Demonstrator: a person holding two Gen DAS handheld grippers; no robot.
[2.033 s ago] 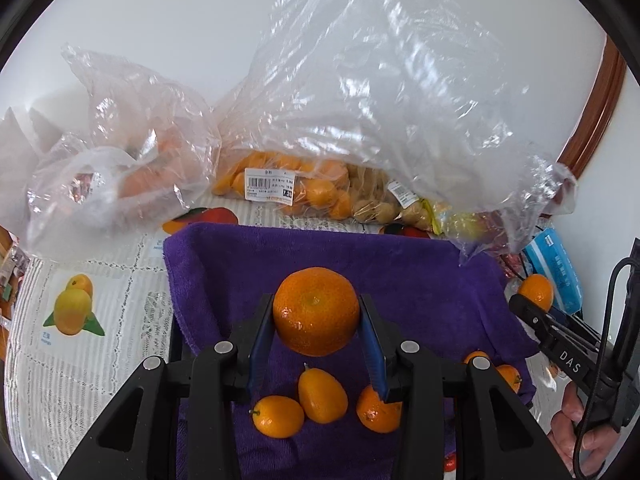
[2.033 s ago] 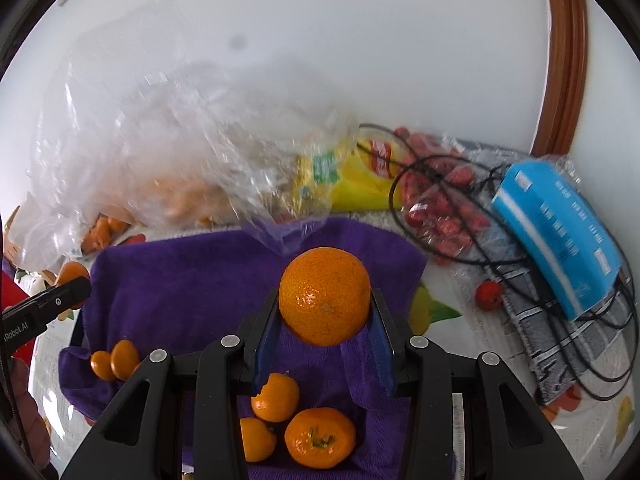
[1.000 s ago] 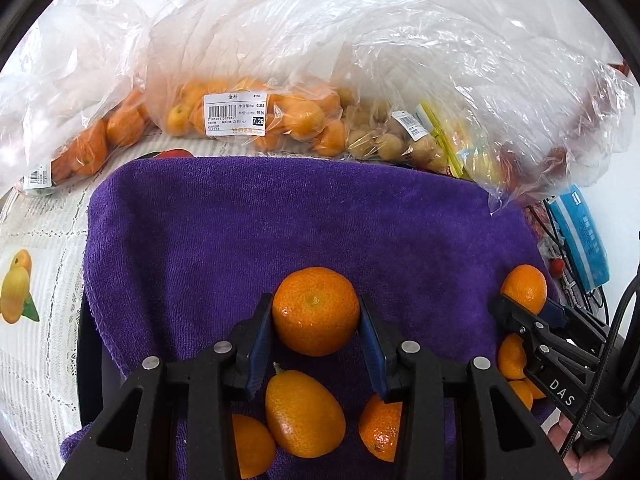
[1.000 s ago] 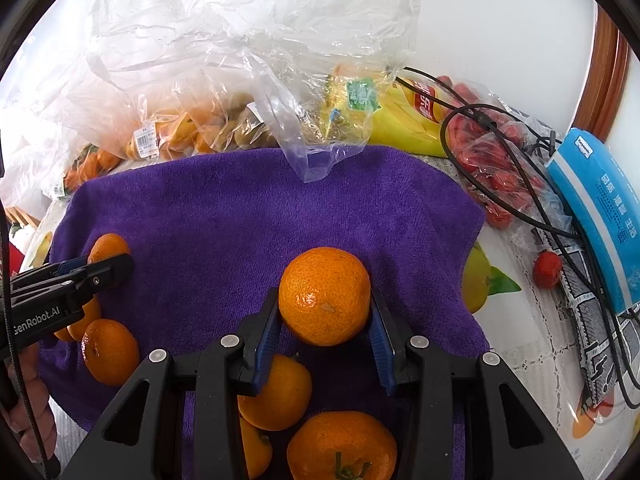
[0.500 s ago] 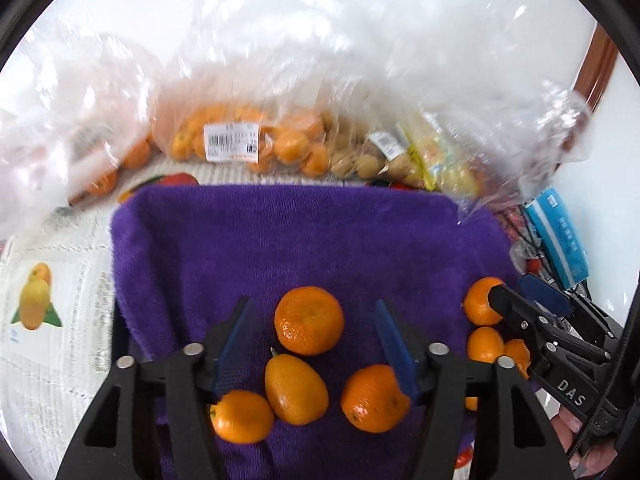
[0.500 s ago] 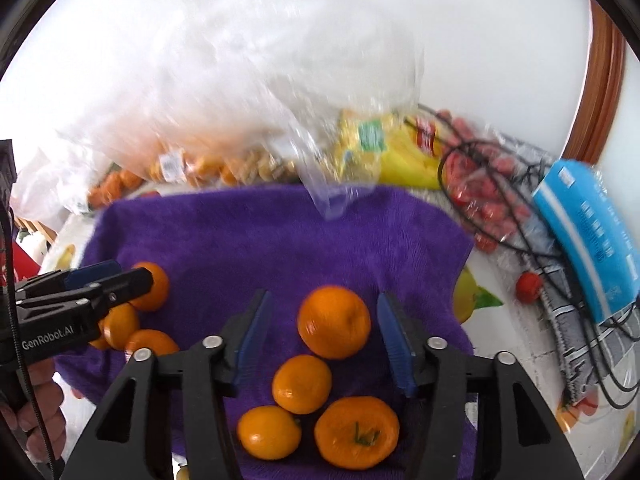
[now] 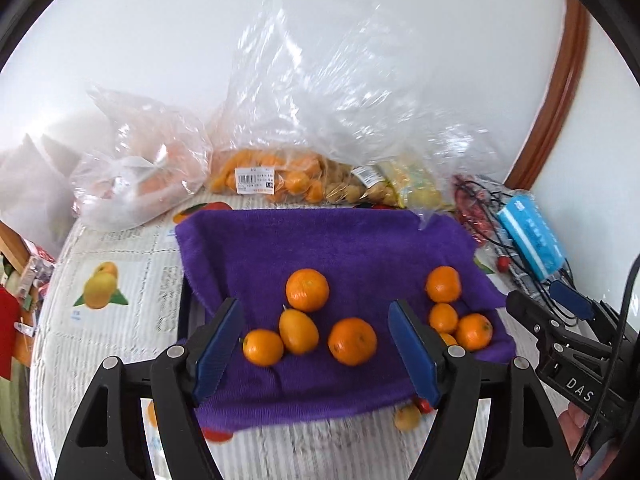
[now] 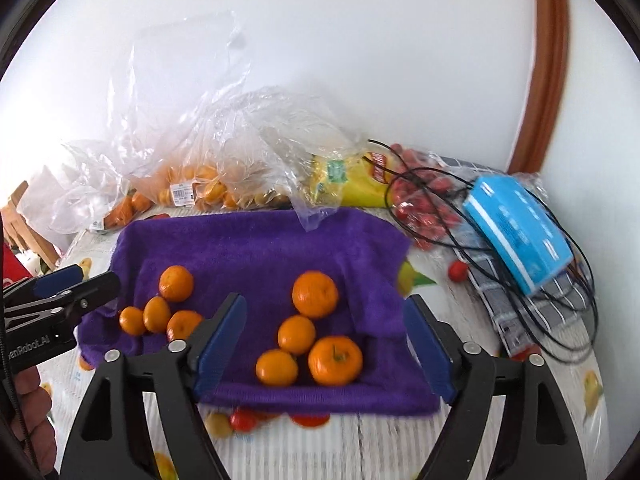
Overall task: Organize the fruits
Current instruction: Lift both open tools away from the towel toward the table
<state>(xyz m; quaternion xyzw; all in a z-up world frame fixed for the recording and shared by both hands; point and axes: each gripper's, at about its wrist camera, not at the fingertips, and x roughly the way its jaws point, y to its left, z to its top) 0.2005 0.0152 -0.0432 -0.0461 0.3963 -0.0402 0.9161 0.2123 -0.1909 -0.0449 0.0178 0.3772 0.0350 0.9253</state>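
**Releasing Oranges onto the Purple Towel**

Hanging above the purple terry towel (image 7: 320, 240), the left black two-finger gripper with blue pads (image 7: 316, 344) held nothing; its jaws were opening, and only fruit lying on the cloth showed through the gap. The right black two-finger gripper with blue pads (image 8: 324, 344) was in the same condition: jaws opening, nothing gripped between them.

The round orange citrus fruits were laid in two clusters on the towel. The left cluster (image 7: 308, 320) consisted of four fruits, three close together and the largest just behind them. The right cluster (image 8: 310, 340) also counted four in the right wrist view. The soft pile of the towel probably served to stop round fruit from rolling off the table.

The grouping suggested sorting by kind and hand: each gripper supplied its own pile, so the two tools did not cross.

Behind the towel stood crumpled clear plastic bags (image 7: 340, 92), and a labelled clear bag of small orange fruits (image 7: 272, 178) lay against the wall. These were likely the supply. A blue rectangular packet (image 8: 516, 228) and looped black cable (image 8: 440, 200) lay at the right, apart from the towel.

Small red and yellow shapes at the towel's near edge (image 8: 244, 420) were blurred; whether they were loose fruits or tablecloth print could not be told.
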